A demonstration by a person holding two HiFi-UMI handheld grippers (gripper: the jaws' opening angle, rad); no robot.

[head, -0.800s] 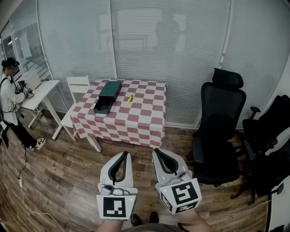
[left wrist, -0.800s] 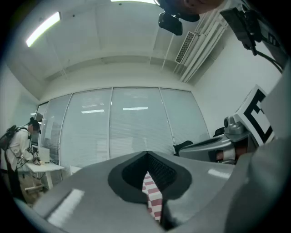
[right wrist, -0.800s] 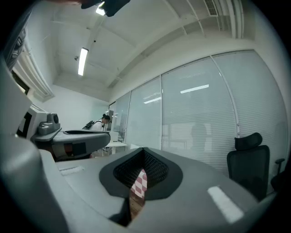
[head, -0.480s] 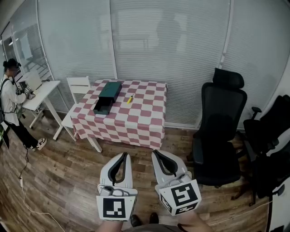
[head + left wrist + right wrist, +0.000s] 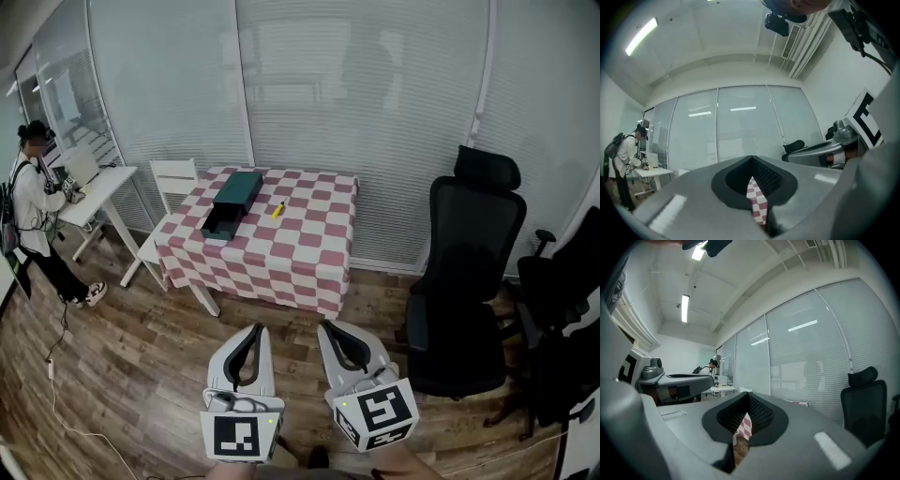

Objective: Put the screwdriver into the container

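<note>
A small yellow screwdriver (image 5: 277,210) lies on the red-and-white checked table (image 5: 281,253) across the room. Left of it sits the dark green container (image 5: 232,202), a long box with its near end open. My left gripper (image 5: 254,329) and right gripper (image 5: 328,327) are held low near my body, far from the table, side by side. Both are shut with nothing between the jaws. In the left gripper view a sliver of the checked cloth (image 5: 757,204) shows through the jaws, and in the right gripper view the cloth (image 5: 746,426) shows the same way.
A black office chair (image 5: 469,281) stands right of the table, with another chair (image 5: 562,309) at the far right. A white chair (image 5: 173,183) and a white desk (image 5: 89,192) with a person (image 5: 37,216) are at the left. Wooden floor (image 5: 141,375) lies between me and the table.
The head view has shifted slightly, so the table and chairs sit a little lower and to the right. Both grippers have kept their pose and stayed shut.
</note>
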